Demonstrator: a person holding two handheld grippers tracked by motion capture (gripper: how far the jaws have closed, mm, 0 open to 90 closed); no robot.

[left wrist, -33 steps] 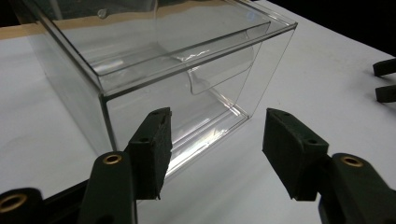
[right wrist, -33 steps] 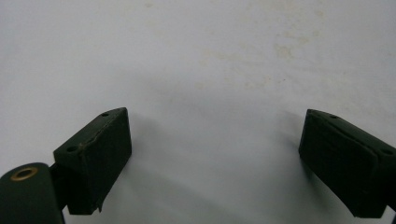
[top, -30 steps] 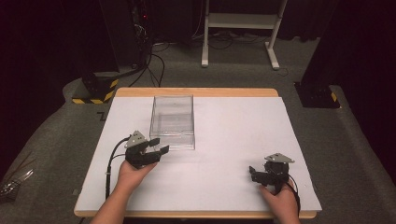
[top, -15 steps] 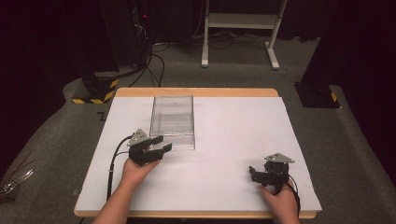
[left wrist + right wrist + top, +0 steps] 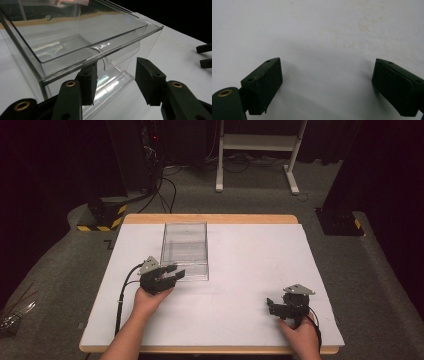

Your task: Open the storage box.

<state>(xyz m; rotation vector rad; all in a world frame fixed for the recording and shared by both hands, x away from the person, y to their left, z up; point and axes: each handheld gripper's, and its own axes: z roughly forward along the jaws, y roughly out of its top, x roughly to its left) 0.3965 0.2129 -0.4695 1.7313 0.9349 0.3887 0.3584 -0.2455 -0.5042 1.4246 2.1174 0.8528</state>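
A clear plastic box with an inner drawer stands on the white table, left of centre. My left gripper is open right at the box's near front face. In the left gripper view the box looms close, and my left gripper has its jaws on either side of the drawer's curved handle without closing on it. My right gripper rests open near the table's front right, above bare white surface; its jaws stand wide apart with nothing between them.
The table's wooden rim runs along the far edge. Beyond it stand a white frame stand, cables and a yellow-black striped base. The right gripper's jaw tips appear at the left gripper view's right edge.
My left gripper has moved slightly forward toward the box's front face. The right gripper has stayed where it was.
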